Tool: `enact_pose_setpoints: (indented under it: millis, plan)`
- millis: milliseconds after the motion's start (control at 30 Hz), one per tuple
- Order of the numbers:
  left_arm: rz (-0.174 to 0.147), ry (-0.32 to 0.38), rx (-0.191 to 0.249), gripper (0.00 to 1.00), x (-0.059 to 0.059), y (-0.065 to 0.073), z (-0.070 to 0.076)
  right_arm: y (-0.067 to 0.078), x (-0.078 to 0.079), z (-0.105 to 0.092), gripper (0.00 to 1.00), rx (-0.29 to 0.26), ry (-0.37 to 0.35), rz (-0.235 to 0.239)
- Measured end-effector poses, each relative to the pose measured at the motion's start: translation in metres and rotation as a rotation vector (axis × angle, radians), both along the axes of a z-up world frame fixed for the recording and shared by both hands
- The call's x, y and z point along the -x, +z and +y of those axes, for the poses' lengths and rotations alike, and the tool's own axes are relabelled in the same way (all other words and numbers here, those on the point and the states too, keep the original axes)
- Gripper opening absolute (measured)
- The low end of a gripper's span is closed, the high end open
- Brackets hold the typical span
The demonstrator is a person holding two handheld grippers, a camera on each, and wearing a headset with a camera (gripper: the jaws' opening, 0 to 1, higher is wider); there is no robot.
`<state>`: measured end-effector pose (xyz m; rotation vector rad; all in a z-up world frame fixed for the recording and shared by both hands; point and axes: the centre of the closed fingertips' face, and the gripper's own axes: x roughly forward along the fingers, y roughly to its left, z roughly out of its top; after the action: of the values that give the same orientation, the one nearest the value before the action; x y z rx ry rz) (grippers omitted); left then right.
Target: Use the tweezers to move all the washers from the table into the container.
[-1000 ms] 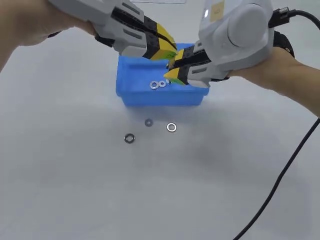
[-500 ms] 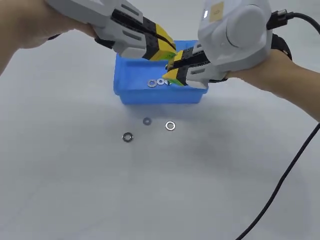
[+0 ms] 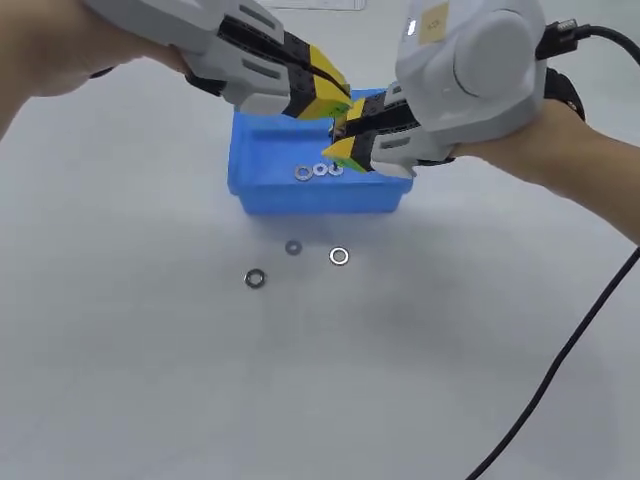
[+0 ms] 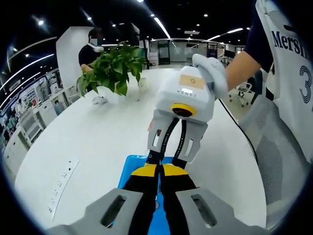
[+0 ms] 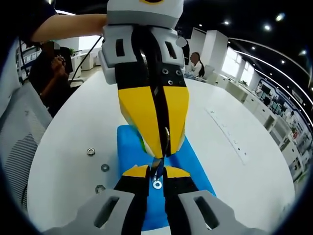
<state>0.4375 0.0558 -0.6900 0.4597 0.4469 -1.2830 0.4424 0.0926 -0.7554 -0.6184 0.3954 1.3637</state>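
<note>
The fingers (image 5: 137, 172) of the right gripper (image 5: 155, 172) are pressed nearly together on the thin metal tweezers (image 5: 159, 166), which stick out forward between them. At the tips of the tweezers is one washer (image 5: 157, 184), low over the blue floor of the container (image 5: 195, 166). I cannot tell if it is pinched or already lies loose. In the head view, two more washers (image 3: 303, 173) lie just beside it in a row inside the container.

The left gripper (image 4: 160, 171) points at the right one from the opposite side, above the back of the container. Its fingers are shut against each other, and I cannot see anything between them.

On the surface (image 3: 150, 380) in front of the container, three washers (image 3: 255, 279) wait, near each other.

The risks, I think, are these. The two grippers are very close, so a small bump could twist the tweezers in the grip. If the tips catch the container wall on the way out, the container may slide. The washers outside are flat and thin, so they can slip away or flick off when pinched.
</note>
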Motion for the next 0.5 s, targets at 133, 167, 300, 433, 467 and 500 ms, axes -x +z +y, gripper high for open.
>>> enact_pose_setpoints:
  millis: [133, 167, 300, 433, 467, 500]
  plan:
    - [-0.014, -0.003, 0.006, 0.05, 0.008, 0.012, 0.000, 0.014, 0.008, 0.002, 0.11, -0.030, 0.006, 0.005]
    - [-0.018, -0.002, 0.011, 0.05, 0.011, 0.016, 0.000, 0.018, 0.011, 0.002, 0.11, -0.037, 0.008, 0.007]
    - [-0.032, -0.004, 0.023, 0.05, 0.025, 0.026, 0.000, 0.030, 0.025, 0.004, 0.11, -0.048, 0.018, 0.008]
    - [-0.033, 0.004, 0.036, 0.05, 0.037, 0.033, 0.000, 0.037, 0.040, 0.006, 0.11, -0.050, 0.023, 0.024]
    - [-0.034, 0.006, 0.039, 0.05, 0.041, 0.034, 0.000, 0.039, 0.044, 0.006, 0.11, -0.055, 0.021, 0.037]
    - [-0.035, 0.008, 0.041, 0.05, 0.043, 0.036, 0.000, 0.041, 0.046, 0.006, 0.11, -0.057, 0.017, 0.043]
